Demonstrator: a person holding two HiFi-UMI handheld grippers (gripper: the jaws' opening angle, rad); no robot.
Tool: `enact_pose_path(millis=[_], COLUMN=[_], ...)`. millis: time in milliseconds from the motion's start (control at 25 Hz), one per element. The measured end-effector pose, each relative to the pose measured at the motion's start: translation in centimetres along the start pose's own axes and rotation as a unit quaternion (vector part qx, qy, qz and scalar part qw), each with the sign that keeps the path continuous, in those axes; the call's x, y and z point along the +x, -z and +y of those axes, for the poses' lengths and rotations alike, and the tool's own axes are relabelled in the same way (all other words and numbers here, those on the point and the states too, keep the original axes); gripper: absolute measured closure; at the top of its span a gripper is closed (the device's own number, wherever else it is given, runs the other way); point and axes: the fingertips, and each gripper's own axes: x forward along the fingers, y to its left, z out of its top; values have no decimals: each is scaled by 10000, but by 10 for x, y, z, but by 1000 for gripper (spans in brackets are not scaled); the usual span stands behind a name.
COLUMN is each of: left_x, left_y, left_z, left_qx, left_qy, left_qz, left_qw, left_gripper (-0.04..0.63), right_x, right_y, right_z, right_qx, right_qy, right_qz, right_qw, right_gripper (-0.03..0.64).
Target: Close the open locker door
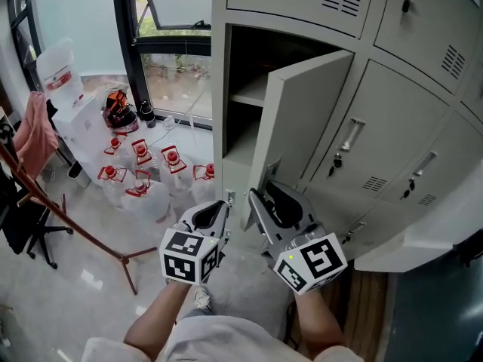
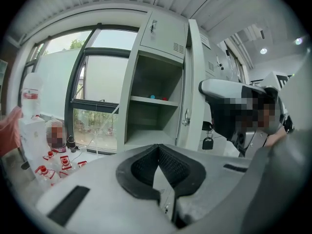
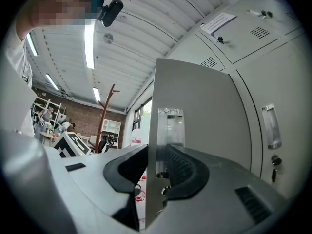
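The grey locker door (image 1: 309, 111) stands swung half open from its compartment (image 1: 253, 89), which holds a shelf. My right gripper (image 1: 264, 202) has its jaws on either side of the door's lower free edge. In the right gripper view the door (image 3: 204, 111) and its metal latch plate (image 3: 170, 126) fill the gap between the dark pads, so the right gripper (image 3: 157, 152) is shut on the door's edge. My left gripper (image 1: 217, 216) hangs just left of it, near the locker frame, holding nothing. In the left gripper view its tips (image 2: 158, 147) meet, facing the open compartment (image 2: 153, 106).
Closed locker doors (image 1: 392, 127) fill the wall to the right. Several water bottles with red caps (image 1: 143, 172) stand on the floor at the left under a window (image 1: 173, 66). A reddish coat-stand pole (image 1: 68, 217) slants across the floor. A white counter (image 1: 430, 240) juts in at the right.
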Motion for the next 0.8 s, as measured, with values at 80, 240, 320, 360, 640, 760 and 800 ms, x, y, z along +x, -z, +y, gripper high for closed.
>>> enact_pose_path(millis=[80, 240, 320, 360, 640, 760, 800], left_x=[0, 3, 5, 7, 22, 31, 34], left_y=[-2, -6, -8, -9, -13, -16, -18], left_z=[11, 30, 39, 43, 65, 72, 74], left_qx=[-6, -22, -31, -36, -44, -13, -1], left_qy=[-22, -23, -8, 4, 185, 295, 329], left_qz=[-15, -38, -41, -43, -38, -47, -57], left_qw=[10000, 10000, 10000, 10000, 9998, 9996, 9994], left_gripper=[589, 589, 589, 589, 589, 589, 589], right_x=[10, 29, 39, 44, 72, 83, 86], right_y=[2, 5, 6, 6, 11, 12, 13], right_z=[1, 1, 1, 0, -3, -6, -7], right_qx=[31, 48, 36, 24, -47, -75, -83], right_qy=[19, 81, 142, 175, 375, 463, 487], right_qz=[7, 37, 46, 51, 60, 47, 50], right_qw=[10000, 9999, 9999, 9998, 9993, 9989, 9988], right_gripper=[511, 514, 515, 515, 517, 517, 517])
